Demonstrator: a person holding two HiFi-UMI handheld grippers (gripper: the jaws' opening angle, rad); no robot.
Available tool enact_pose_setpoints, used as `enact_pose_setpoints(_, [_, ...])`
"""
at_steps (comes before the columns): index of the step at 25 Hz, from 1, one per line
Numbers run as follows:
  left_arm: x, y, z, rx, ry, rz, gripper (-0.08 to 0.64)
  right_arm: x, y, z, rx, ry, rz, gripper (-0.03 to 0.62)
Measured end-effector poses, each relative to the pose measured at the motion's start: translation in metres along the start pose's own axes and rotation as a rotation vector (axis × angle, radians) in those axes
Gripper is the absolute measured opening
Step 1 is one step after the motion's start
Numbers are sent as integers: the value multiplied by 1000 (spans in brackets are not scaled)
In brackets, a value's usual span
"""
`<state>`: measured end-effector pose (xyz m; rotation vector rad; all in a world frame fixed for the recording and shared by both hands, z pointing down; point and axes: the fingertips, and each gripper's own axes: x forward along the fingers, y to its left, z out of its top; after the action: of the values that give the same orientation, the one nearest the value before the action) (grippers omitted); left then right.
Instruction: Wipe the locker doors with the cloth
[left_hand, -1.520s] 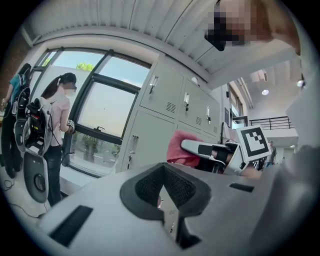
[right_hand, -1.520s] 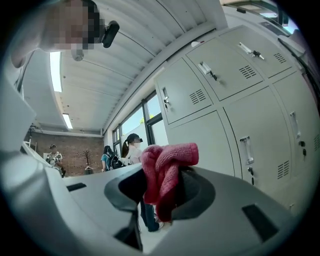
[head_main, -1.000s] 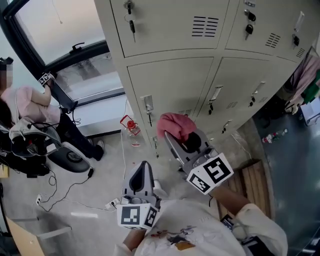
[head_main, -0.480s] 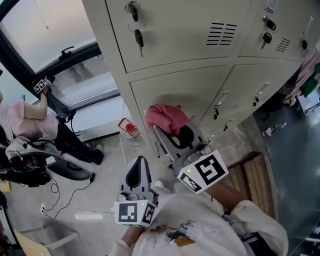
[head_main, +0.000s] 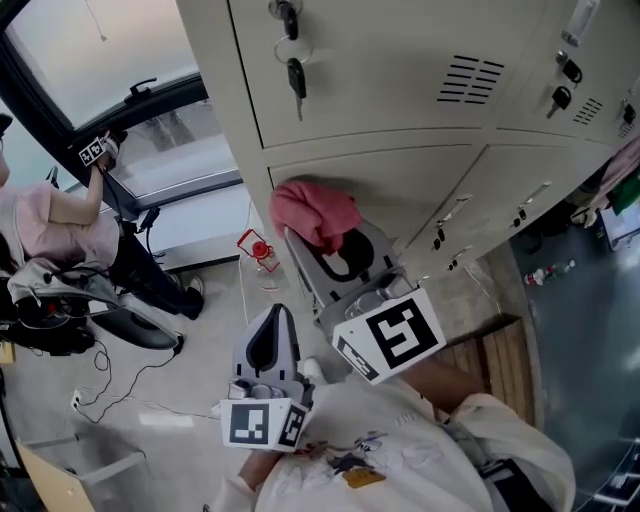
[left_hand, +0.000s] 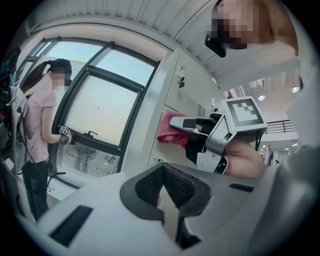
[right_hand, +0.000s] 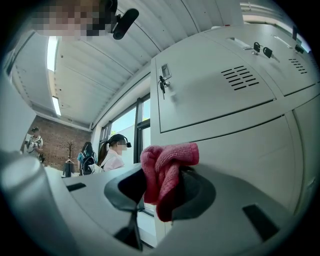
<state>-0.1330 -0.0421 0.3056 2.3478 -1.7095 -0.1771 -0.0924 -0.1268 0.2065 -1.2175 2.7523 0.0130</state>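
A bunched pink cloth (head_main: 314, 213) (right_hand: 166, 172) (left_hand: 170, 132) is held in my right gripper (head_main: 322, 238) (right_hand: 162, 192), whose jaws are shut on it. The cloth sits against the upper left part of a lower beige locker door (head_main: 410, 185), just under the seam below the upper door (head_main: 400, 60) (right_hand: 210, 90) with keys hanging in its lock (head_main: 297, 75). My left gripper (head_main: 268, 335) (left_hand: 165, 192) hangs lower and to the left, jaws shut on nothing, away from the lockers.
More locker doors (head_main: 545, 190) with handles run to the right. A red-capped bottle (head_main: 258, 250) stands on the floor by the locker's base. A person (head_main: 55, 225) sits at the left near a window (head_main: 110, 70), with cables (head_main: 120, 385) on the floor.
My right gripper has carried the cloth leftward and up the lower door to just under the seam below the upper door. The left gripper has stayed about where it was.
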Motion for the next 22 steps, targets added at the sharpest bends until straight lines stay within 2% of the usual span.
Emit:
enact_pose_setpoints(11, [8,7,8,-3,-15,15,5,19,-2,-3,-59,44,-8,141])
enact_pose_setpoints(22, [27,-9,1,-8,11,-42,6,5,-28,0,-69,47,-50,146])
